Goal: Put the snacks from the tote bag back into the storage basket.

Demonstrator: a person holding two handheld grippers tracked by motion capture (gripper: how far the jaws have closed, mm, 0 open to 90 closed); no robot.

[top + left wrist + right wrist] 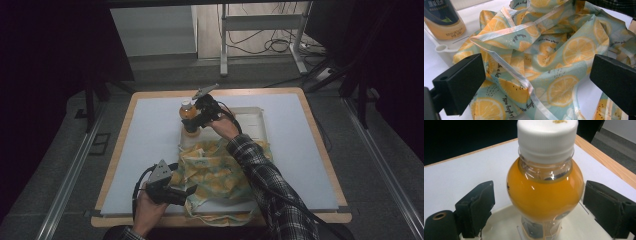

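Note:
A clear bottle of orange drink with a white cap stands upright at the left end of a white tray. My right gripper is open, one jaw on each side of the bottle's shoulder, with a gap showing at the left jaw. A bag of lemon-print cloth lies crumpled in front of the tray. At the cloth's near left edge my left gripper is open with nothing between its jaws. The left gripper view also shows the bottle.
A white mat covers the wooden table. The right forearm in a plaid sleeve crosses over the cloth. Table legs and cables stand on the floor beyond the far edge.

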